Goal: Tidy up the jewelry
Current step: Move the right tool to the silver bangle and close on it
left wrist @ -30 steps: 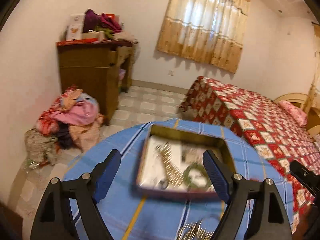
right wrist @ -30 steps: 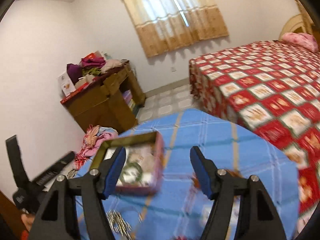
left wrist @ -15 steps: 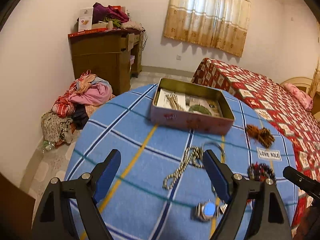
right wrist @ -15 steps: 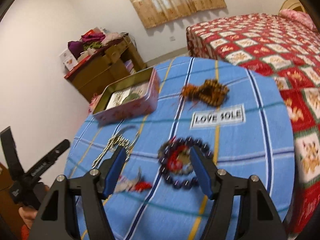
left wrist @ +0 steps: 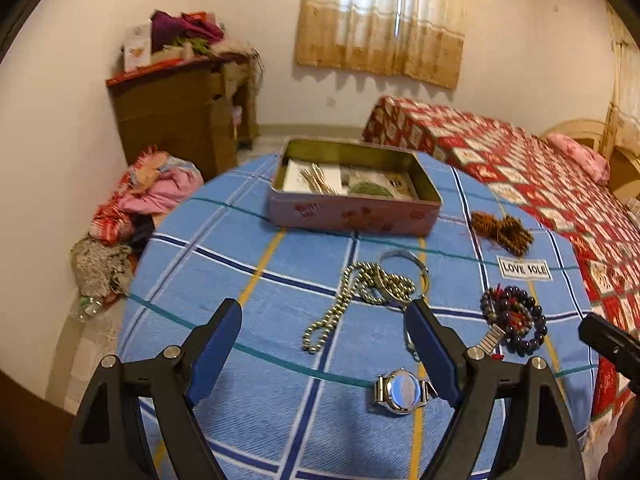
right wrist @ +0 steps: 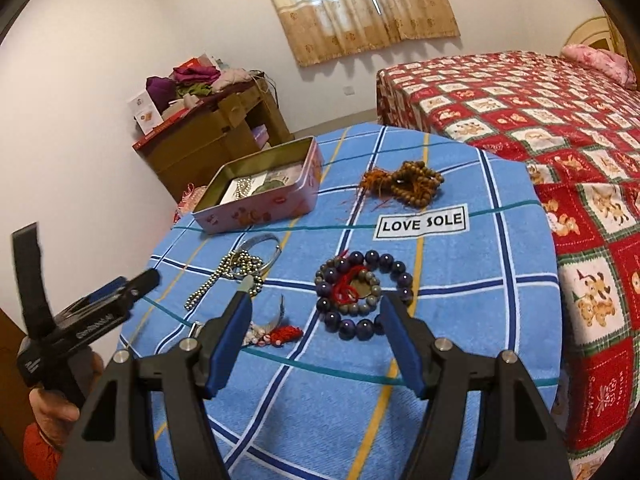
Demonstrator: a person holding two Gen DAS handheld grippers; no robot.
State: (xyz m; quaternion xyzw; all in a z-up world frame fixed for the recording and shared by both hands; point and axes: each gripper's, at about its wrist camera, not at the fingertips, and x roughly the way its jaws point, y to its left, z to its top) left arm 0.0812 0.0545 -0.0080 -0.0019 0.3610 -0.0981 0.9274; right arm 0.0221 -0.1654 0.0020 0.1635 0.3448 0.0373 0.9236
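Observation:
A pink tin box (left wrist: 352,212) (right wrist: 260,208) stands open at the far side of a round table with a blue plaid cloth (left wrist: 256,400); it holds a chain and a green bangle. In front of it lie a silver bead chain (left wrist: 352,296) (right wrist: 224,272), a silver bangle (left wrist: 404,258), a wristwatch (left wrist: 398,390), a dark bead bracelet (left wrist: 514,318) (right wrist: 362,292) and brown wooden beads (left wrist: 502,232) (right wrist: 408,180). My left gripper (left wrist: 324,328) is open above the chain. My right gripper (right wrist: 316,320) is open just before the dark bracelet.
A red tassel piece (right wrist: 276,334) lies by my right gripper's left finger. A bed with a red quilt (right wrist: 560,120) is right of the table. A wooden cabinet (left wrist: 180,112) and a clothes pile (left wrist: 148,196) stand by the left wall.
Both grippers have drawn back from the tin toward the table's near edge and tilted down. The loose jewelry has come into view. Both stay open.

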